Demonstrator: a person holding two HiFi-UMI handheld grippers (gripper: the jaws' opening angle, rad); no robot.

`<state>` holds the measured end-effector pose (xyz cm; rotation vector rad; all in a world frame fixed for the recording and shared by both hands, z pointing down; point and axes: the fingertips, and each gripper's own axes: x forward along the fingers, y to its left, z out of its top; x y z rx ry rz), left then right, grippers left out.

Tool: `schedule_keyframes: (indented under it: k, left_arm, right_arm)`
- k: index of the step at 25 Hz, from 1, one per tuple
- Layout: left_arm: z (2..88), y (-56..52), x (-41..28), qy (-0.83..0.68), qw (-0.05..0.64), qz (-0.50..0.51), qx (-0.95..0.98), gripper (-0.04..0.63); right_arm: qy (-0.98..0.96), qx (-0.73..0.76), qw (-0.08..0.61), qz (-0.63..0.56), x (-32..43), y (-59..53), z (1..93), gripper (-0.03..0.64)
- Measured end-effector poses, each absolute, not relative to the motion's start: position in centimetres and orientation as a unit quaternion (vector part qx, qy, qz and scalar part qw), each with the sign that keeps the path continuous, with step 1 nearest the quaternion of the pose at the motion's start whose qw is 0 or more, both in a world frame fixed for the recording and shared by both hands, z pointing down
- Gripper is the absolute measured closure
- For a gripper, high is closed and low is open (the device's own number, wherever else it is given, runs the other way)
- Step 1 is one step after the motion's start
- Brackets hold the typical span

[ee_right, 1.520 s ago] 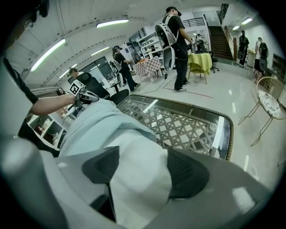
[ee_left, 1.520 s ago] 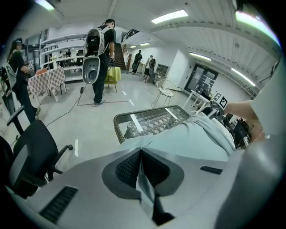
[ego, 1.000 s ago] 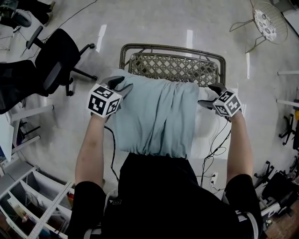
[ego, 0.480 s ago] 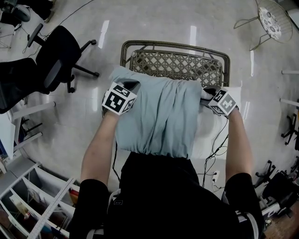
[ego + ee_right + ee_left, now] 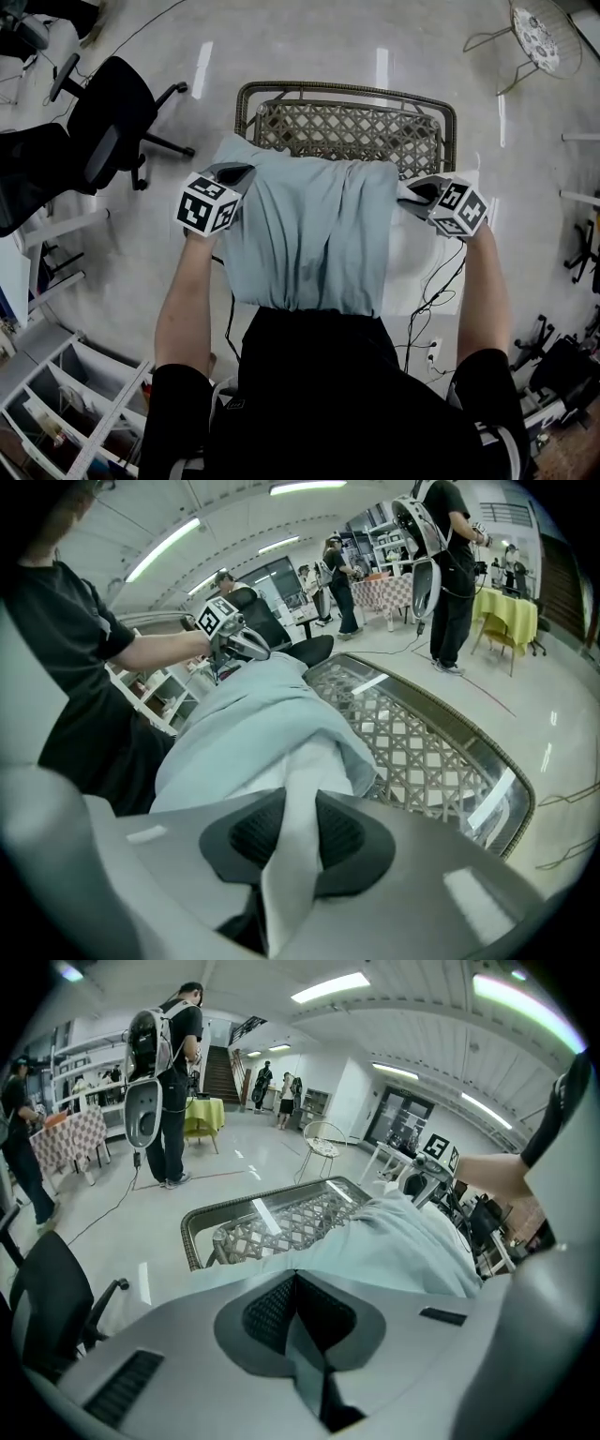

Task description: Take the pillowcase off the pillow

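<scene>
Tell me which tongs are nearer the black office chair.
Left. The left tongs pinch the pillowcase on the side facing the office chair; the right tongs, just closed further onto the white pillow, sit across the pillowcase.

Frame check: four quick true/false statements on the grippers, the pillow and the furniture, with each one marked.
1. The left gripper has its jaws shut on the blue pillowcase. True.
2. The right gripper is empty. False: its jaws have just been closing and pinch the white pillow.
3. The office chair stands on the person's right. False: it is on the left.
4. A wicker table lies beyond the pillow. True.
</scene>
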<state>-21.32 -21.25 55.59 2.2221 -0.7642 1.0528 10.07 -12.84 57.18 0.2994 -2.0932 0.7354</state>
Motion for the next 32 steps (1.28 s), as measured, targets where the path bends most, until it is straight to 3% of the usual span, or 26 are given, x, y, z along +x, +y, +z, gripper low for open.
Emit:
schedule_keyframes:
  k: [7,8,12,14,20,23,25,28,30,32]
  left_arm:
    - [54.8,-20.8,-20.2,-0.284,0.262,0.396,0.833,0.581]
    - [55.1,-21.0,-19.8,-0.285,0.256,0.400,0.833,0.558]
    - [56.0,-22.0,-16.9,-0.269,0.223,0.414,0.841,0.356]
    - [56.4,-22.6,-15.4,-0.250,0.216,0.419,0.846,0.342]
    - [58.6,-22.4,-12.8,-0.196,0.240,0.457,0.834,0.345]
    - [58.3,-22.6,-13.3,-0.202,0.224,0.464,0.833,0.534]
    - [58.0,-22.7,-13.8,-0.212,0.226,0.454,0.835,0.569]
    - [56.5,-22.8,-15.2,-0.250,0.236,0.415,0.842,0.557]
    - [55.6,-23.6,-17.9,-0.310,0.229,0.396,0.833,0.510]
    - [55.8,-24.5,-21.5,-0.368,0.246,0.379,0.813,0.415]
  right_arm:
    - [-0.833,0.130,0.461,0.278,10.4,-12.7,57.0,0.509]
    - [-0.829,0.136,0.468,0.274,10.5,-12.9,57.5,0.497]
    - [-0.813,0.139,0.507,0.250,10.0,-13.2,58.9,0.426]
    - [-0.805,0.138,0.526,0.237,9.9,-13.4,59.9,0.393]
    - [-0.804,0.144,0.524,0.242,9.7,-13.5,60.6,0.388]
    - [-0.806,0.141,0.512,0.260,9.5,-13.2,60.0,0.414]
    - [-0.810,0.141,0.504,0.264,9.7,-13.1,59.7,0.439]
    - [-0.817,0.146,0.493,0.261,10.0,-12.9,59.6,0.449]
    - [-0.817,0.151,0.491,0.263,10.0,-12.7,59.5,0.449]
    - [-0.815,0.151,0.495,0.263,10.1,-12.7,59.7,0.448]
